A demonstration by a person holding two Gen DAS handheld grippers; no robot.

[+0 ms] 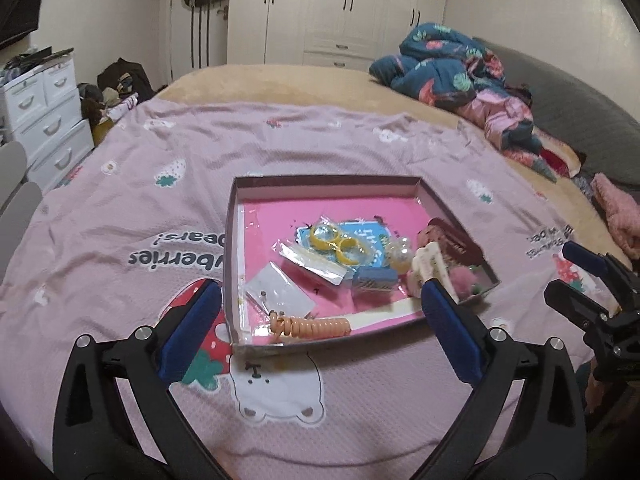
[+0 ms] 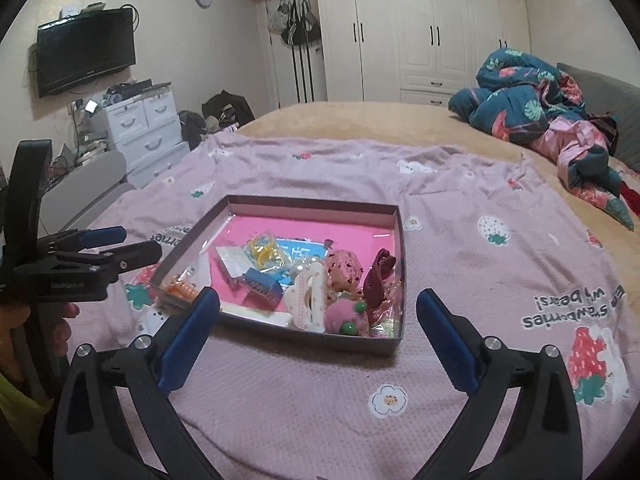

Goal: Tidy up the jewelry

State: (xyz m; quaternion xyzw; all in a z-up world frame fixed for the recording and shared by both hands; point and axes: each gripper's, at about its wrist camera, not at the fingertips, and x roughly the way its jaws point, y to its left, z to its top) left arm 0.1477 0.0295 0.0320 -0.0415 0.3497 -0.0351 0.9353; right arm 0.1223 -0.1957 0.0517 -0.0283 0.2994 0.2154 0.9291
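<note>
A shallow box (image 1: 234,216) (image 2: 394,240) with a pink floor lies on the pink bedspread and holds the jewelry. Inside are yellow rings (image 1: 338,242) (image 2: 264,252) on a blue card, a blue hair clip (image 1: 374,282) (image 2: 262,290), an orange coil tie (image 1: 310,326) (image 2: 182,290), a cream claw clip (image 1: 426,264) (image 2: 308,300), a pink pompom (image 2: 346,318) and small plastic bags (image 1: 278,290). My left gripper (image 1: 320,300) is open and empty at the box's near edge. My right gripper (image 2: 318,304) is open and empty, just short of the box.
The pink strawberry bedspread (image 1: 120,200) (image 2: 480,280) covers the bed. A crumpled blue floral quilt (image 1: 452,64) (image 2: 532,96) lies at the far right. White drawers (image 1: 44,112) (image 2: 144,128) stand left of the bed. Each gripper shows in the other's view: the right one (image 1: 592,288), the left one (image 2: 100,252).
</note>
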